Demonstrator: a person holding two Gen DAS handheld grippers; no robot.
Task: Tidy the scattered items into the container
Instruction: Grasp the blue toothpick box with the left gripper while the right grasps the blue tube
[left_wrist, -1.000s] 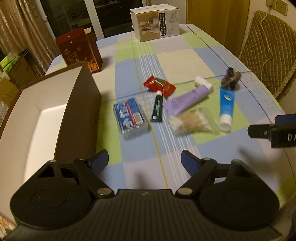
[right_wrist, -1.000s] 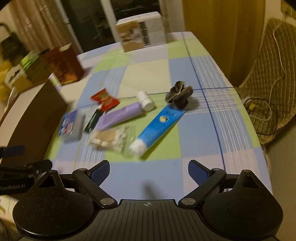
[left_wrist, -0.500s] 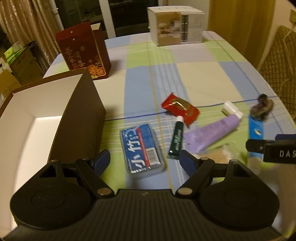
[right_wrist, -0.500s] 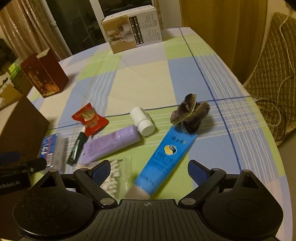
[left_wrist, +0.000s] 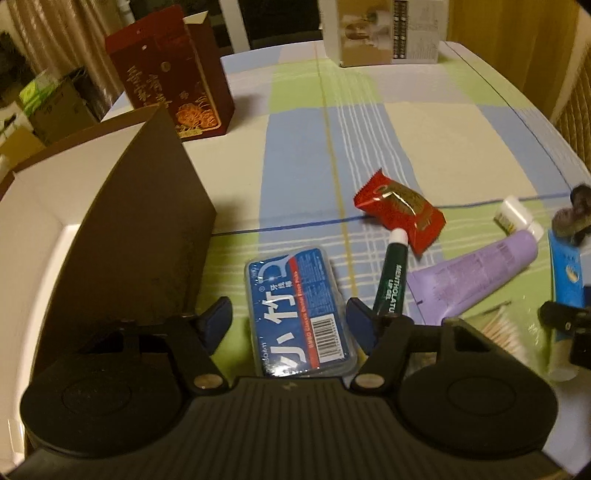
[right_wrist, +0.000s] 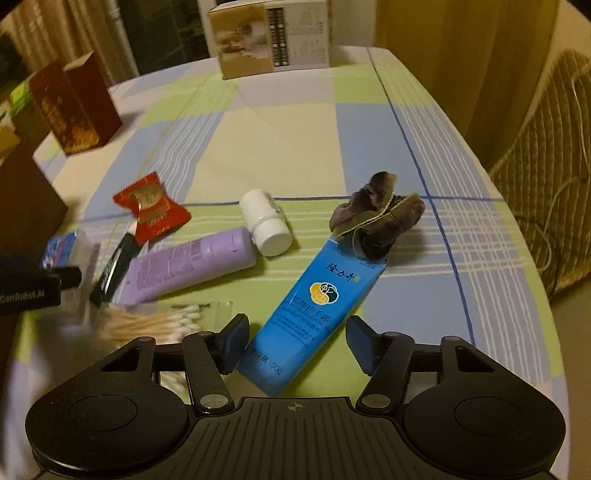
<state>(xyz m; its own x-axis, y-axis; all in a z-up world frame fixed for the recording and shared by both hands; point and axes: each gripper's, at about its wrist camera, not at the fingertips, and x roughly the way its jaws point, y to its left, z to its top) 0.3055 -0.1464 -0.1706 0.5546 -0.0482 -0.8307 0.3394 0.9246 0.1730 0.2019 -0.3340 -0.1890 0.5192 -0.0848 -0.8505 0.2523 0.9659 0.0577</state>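
My left gripper (left_wrist: 290, 323) is open, its jaws on either side of a blue floss-pick case (left_wrist: 299, 310) lying on the checked tablecloth. The brown box with a white inside (left_wrist: 122, 236) stands just left of it. My right gripper (right_wrist: 295, 341) is open astride the cap end of a blue hand-cream tube (right_wrist: 317, 306). Between them lie a purple tube (right_wrist: 192, 267), a green lip-gel tube (left_wrist: 389, 282), a red snack packet (left_wrist: 400, 210), a white bottle (right_wrist: 266, 227), a bag of cotton swabs (right_wrist: 155, 323) and a dark scrunchie (right_wrist: 376, 225).
A red gift box (left_wrist: 170, 74) stands behind the brown box. A white-and-tan carton (right_wrist: 273, 37) sits at the table's far edge. A wicker chair (right_wrist: 546, 206) is off the right side. Cardboard boxes (left_wrist: 48, 110) are stacked beyond the left edge.
Both grippers have come down and forward. The left one now straddles the floss case and the right one straddles the blue tube. No item on the cloth has shifted.
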